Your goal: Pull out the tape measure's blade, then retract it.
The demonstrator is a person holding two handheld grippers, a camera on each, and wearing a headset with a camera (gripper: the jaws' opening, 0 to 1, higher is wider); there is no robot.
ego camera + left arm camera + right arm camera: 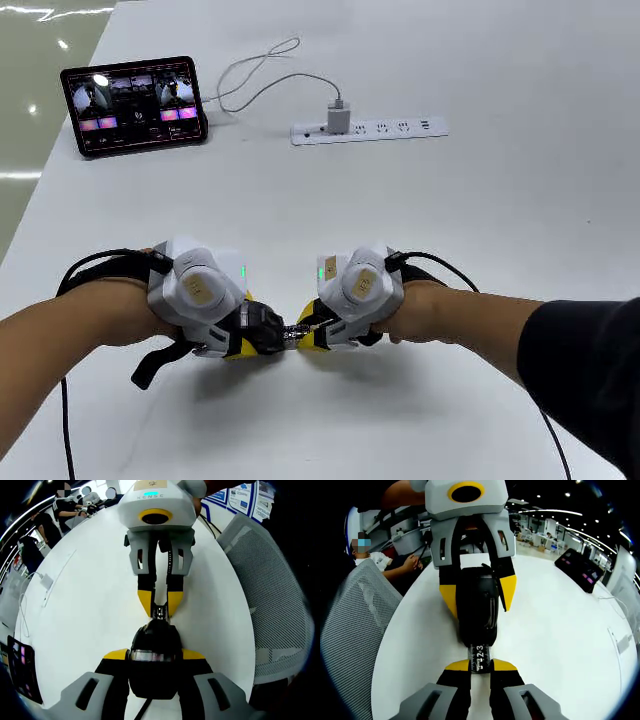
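With the fingers of the left gripper clamped on the tape measure over the desk and those of the right gripper pinching its barely drawn blade, a weak pinch could have let the blade snap back.

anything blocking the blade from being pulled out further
Nothing visible does: the right gripper pinches the blade, the left gripper holds the tape measure, and nothing sits on the table near them.
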